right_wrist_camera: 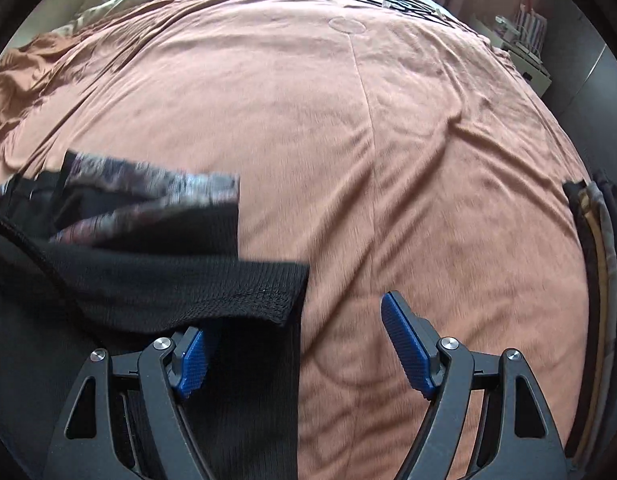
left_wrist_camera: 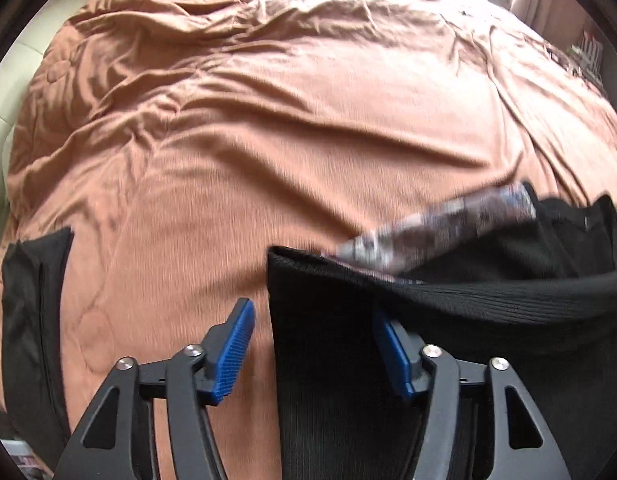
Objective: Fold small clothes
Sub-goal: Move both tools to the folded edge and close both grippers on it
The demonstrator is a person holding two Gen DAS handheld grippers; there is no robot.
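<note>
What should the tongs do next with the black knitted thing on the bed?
Probably close both tongs, left and right, on the black knit garment. Both stand open with its two corners reaching between their fingers, and nothing is gripped yet.

Bed (right_wrist_camera: 388, 140) cover open across frame centre and top. Black knit garment (right_wrist_camera: 168, 288) blocks lower left in right view; clothes stack (right_wrist_camera: 600, 240) crowds right edge.
</note>
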